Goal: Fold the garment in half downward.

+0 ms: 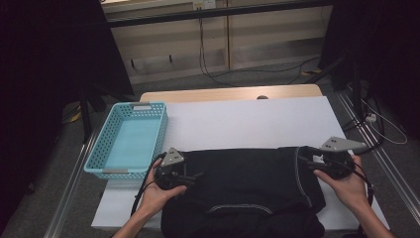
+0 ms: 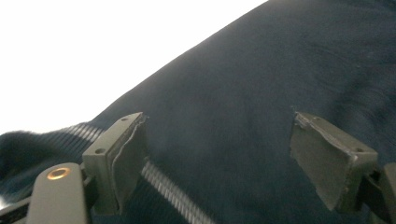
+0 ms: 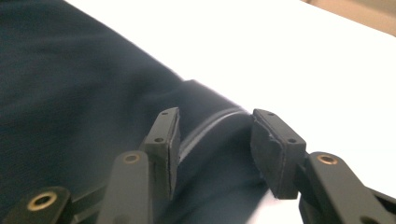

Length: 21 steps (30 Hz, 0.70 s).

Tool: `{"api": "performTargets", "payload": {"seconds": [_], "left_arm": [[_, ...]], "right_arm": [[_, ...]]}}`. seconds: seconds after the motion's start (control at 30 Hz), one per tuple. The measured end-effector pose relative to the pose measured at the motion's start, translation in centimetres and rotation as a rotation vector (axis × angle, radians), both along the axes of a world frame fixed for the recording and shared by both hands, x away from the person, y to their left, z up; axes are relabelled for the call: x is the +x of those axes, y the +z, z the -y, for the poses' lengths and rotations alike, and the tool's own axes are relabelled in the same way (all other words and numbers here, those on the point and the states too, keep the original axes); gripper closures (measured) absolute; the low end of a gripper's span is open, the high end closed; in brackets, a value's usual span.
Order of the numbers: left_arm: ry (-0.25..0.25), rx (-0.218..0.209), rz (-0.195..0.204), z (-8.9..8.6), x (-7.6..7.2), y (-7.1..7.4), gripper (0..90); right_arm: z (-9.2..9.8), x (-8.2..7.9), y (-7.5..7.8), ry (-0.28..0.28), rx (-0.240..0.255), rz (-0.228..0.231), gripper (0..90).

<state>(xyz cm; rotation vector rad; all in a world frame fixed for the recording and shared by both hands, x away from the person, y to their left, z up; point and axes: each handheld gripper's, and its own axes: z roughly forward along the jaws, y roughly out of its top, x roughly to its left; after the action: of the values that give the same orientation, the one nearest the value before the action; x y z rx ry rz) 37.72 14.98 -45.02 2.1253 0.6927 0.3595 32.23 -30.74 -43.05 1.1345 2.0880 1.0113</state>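
Left claw [image 1: 190, 176]: jaws stand wide apart, nothing between the pads; held in the person's left hand [image 1: 157, 191] at the left edge of the dark garment [image 1: 242, 188]. In the left gripper view the left claw [image 2: 217, 158] hangs just over the dark cloth, a ribbed hem running under its near pad.

Right claw [image 1: 303, 154]: jaws partly apart, pads clear of the cloth; held in the person's right hand [image 1: 349, 186] at the garment's right edge. In the right gripper view the right claw [image 3: 215, 149] straddles a folded edge of the garment [image 3: 84, 102] with a pale stitched seam; the seam lies between the jaws, unpinched.

Dark garment: navy, folded into a broad flat block, lying on the near half of the white sheet [image 1: 247, 124], its front edge at the bench's near side. It spans the space between the two claws.

White sheet: covers most of the bench [image 1: 228, 93], whose wooden far edge shows bare beyond it.

Basket [image 1: 130, 140]: light blue, perforated walls, on the left edge of the sheet, just beyond the left claw, apart from the garment.

Beyond the bench: grey floor, trailing cables [image 1: 213, 74], pale cabinet fronts.
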Motion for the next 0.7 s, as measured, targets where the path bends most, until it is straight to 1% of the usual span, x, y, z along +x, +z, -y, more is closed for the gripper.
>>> {"api": "performTargets", "payload": {"seconds": [0.07, 0.13, 0.17, 0.2, 0.27, 0.33, 0.37, 0.4, 0.43, 0.5, 0.53, 0.6, 0.63, 0.7], "left_arm": [[-0.005, -0.005, -0.001, 0.6, 0.5, -0.1, 19.4], [-0.004, -0.025, -0.01, 0.8, 0.9, -0.3, 19.3], [0.004, -0.024, -0.017, 0.9, 1.1, -0.5, 19.3], [0.011, -0.017, -0.018, 0.8, 1.2, -0.6, 19.3], [0.016, 0.009, -0.024, 0.7, 1.2, -0.8, 18.0], [0.023, 0.02, -0.023, 0.7, 1.2, -1.0, 17.4], [0.027, 0.025, -0.032, 0.6, 1.2, -1.1, 17.4], [0.027, 0.03, -0.036, 0.6, 1.3, -1.2, 17.4], [0.03, 0.032, -0.038, 0.7, 1.3, -1.3, 17.4], [0.031, 0.053, -0.042, 0.7, 1.4, -1.5, 17.4], [0.032, 0.063, -0.045, 0.6, 1.4, -1.6, 17.4], [0.033, 0.069, -0.058, 0.6, 1.6, -1.9, 17.3], [0.033, 0.067, -0.053, 0.6, 1.6, -2.0, 17.2], [0.031, 0.068, -0.049, 0.5, 1.6, -2.0, 17.2]], "right_arm": [[0.1, 1.4, 0.0, -0.012, -0.008, -0.01, 57.4], [0.2, 2.6, 0.0, -0.022, -0.009, -0.026, 58.5], [0.2, 3.2, 0.0, -0.03, -0.015, -0.029, 58.8], [0.3, 4.0, 0.0, -0.042, -0.014, -0.036, 59.0], [0.3, 5.0, -0.1, -0.063, 0.005, -0.034, 59.6], [0.4, 5.8, -0.4, -0.084, 0.024, -0.032, 60.0], [0.5, 6.2, -0.6, -0.095, 0.024, -0.034, 60.0], [0.5, 6.7, -1.0, -0.102, 0.017, -0.048, 59.9], [0.6, 6.8, -1.3, -0.103, 0.005, -0.06, 59.8], [0.9, 6.7, -1.9, -0.093, 0.005, -0.096, 58.7], [1.0, 6.4, -2.1, -0.08, 0.001, -0.1, 58.5], [1.3, 5.7, -2.4, -0.071, -0.01, -0.12, 58.5], [1.6, 5.3, -2.6, -0.071, -0.016, -0.12, 58.4], [2.2, 4.6, -3.0, -0.067, -0.011, -0.134, 58.0]]}}
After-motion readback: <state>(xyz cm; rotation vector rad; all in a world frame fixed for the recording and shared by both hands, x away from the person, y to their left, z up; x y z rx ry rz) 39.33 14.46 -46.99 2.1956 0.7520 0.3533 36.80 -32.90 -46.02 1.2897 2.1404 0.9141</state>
